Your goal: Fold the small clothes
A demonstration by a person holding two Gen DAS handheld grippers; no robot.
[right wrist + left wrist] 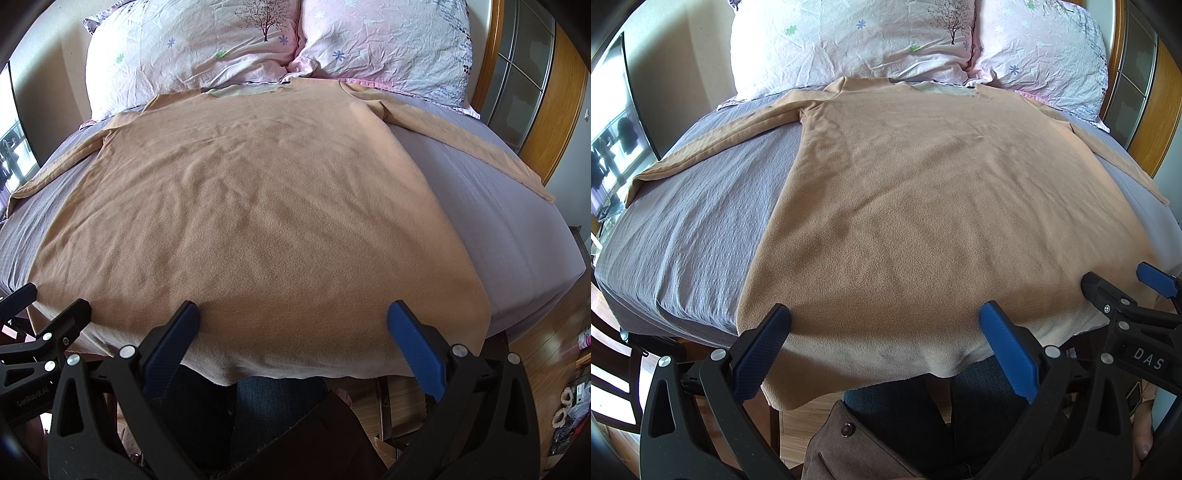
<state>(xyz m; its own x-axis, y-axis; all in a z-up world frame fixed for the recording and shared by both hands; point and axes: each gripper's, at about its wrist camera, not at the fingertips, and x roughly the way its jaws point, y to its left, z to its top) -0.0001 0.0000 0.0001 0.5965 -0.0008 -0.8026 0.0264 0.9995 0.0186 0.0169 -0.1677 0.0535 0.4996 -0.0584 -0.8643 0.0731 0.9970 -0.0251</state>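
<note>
This is a home bedroom. A bed (683, 221) with a grey sheet fills the space, two flowered pillows (849, 40) lie at its head, and a wooden wardrobe (532, 74) stands beside the bed's far corner.

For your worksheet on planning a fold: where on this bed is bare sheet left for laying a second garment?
Bare grey sheet lies left of the tan top, bordered by its left sleeve and the bed's edge. A second strip lies right, between body and right sleeve. The head end is crowded by pillows; the top fills the middle.
</note>
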